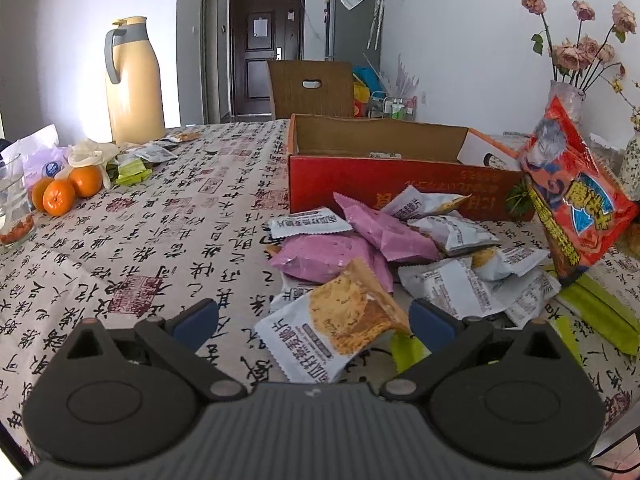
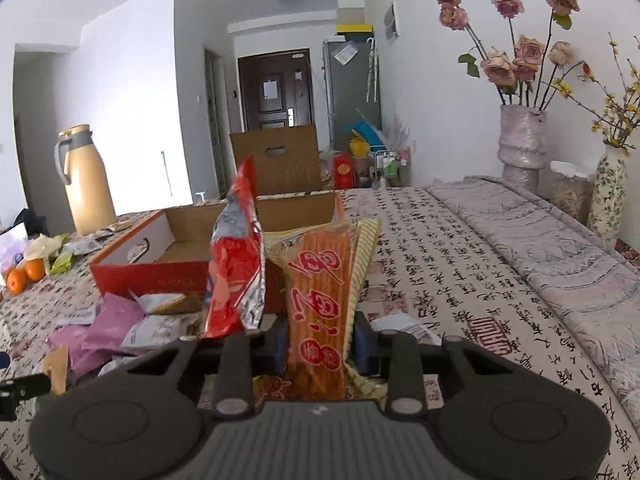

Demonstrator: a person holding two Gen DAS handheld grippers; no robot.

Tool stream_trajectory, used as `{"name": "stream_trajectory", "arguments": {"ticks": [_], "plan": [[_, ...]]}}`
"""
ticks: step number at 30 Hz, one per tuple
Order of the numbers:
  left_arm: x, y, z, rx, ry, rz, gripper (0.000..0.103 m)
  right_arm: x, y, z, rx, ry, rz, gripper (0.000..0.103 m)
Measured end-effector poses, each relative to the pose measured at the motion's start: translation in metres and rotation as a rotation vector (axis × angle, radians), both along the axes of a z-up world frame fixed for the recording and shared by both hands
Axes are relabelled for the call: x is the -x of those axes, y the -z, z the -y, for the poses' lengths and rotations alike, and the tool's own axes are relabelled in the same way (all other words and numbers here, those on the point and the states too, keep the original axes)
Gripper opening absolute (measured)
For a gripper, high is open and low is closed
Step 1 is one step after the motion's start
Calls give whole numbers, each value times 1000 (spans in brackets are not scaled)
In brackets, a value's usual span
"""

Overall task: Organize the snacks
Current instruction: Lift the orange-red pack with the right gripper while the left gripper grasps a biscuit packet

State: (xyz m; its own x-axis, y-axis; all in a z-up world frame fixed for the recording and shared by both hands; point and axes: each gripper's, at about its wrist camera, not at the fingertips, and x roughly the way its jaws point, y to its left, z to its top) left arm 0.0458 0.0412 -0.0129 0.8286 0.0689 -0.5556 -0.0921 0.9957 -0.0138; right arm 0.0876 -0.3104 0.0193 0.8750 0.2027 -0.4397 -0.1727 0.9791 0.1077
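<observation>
Partly, the right claw [image 2: 320, 346] hides its clamped orange packet [image 2: 318, 300].

Matt printed cloth on the table [image 1: 168, 216], raw brown corrugated cardboard inside the box [image 1: 372, 138] with glossy red outer face, crinkled shiny foil on the red snack bag [image 1: 576, 196], smooth plastic thermos [image 1: 134, 84], matt black plastic gripper [image 1: 314, 322] housing.

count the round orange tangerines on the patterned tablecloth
3. The round orange tangerines sit clustered near the table's left edge: one at the front, one behind to its right, one partly hidden on the left. More may be hidden.
</observation>
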Motion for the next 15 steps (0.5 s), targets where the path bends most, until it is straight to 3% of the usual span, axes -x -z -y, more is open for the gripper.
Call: {"name": "stream_trajectory", "arguments": {"ticks": [7, 15], "plan": [[-8, 1, -5, 57, -20, -51, 103, -2, -9, 5, -12, 27, 47, 31], [-30, 0, -10, 160, -99, -143, 103, 7, 1, 7, -48, 26, 25, 31]]}}
